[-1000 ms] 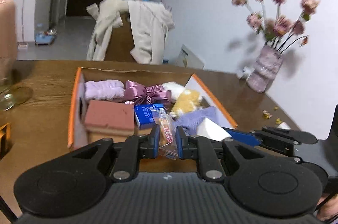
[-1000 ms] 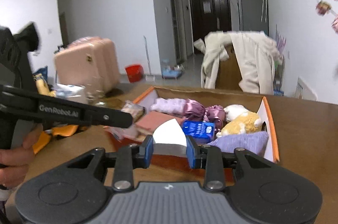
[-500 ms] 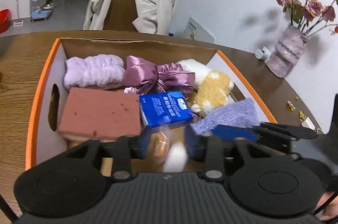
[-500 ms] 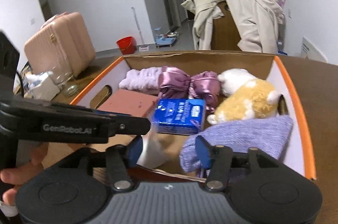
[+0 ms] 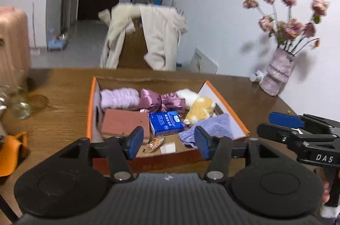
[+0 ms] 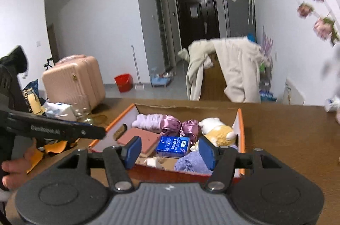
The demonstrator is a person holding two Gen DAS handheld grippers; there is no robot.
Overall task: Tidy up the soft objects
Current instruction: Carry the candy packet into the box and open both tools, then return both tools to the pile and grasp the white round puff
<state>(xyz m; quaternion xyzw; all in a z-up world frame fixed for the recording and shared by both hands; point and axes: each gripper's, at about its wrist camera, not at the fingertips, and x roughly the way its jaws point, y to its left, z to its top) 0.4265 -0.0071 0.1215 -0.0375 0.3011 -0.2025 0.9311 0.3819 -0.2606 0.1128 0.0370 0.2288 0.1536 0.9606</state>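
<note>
An orange-rimmed cardboard box on the wooden table holds a lilac fluffy roll, a satin bow, a yellow-and-white plush, a blue tissue pack, a pink sponge block and a lavender cloth. A snack packet and a white pad lie loose at the box's near end. My left gripper hovers before the box, its jaws opening with nothing held. My right gripper is beside it, jaws also opening and empty.
A vase of dried flowers stands at the table's far right. A chair draped with a cream coat is behind the box. A glass and an orange item sit left. A pink suitcase stands on the floor.
The left gripper let go of the snack packet and the right of the white pad; both now lie in the box. Both grippers opened and drew back up from the box.
</note>
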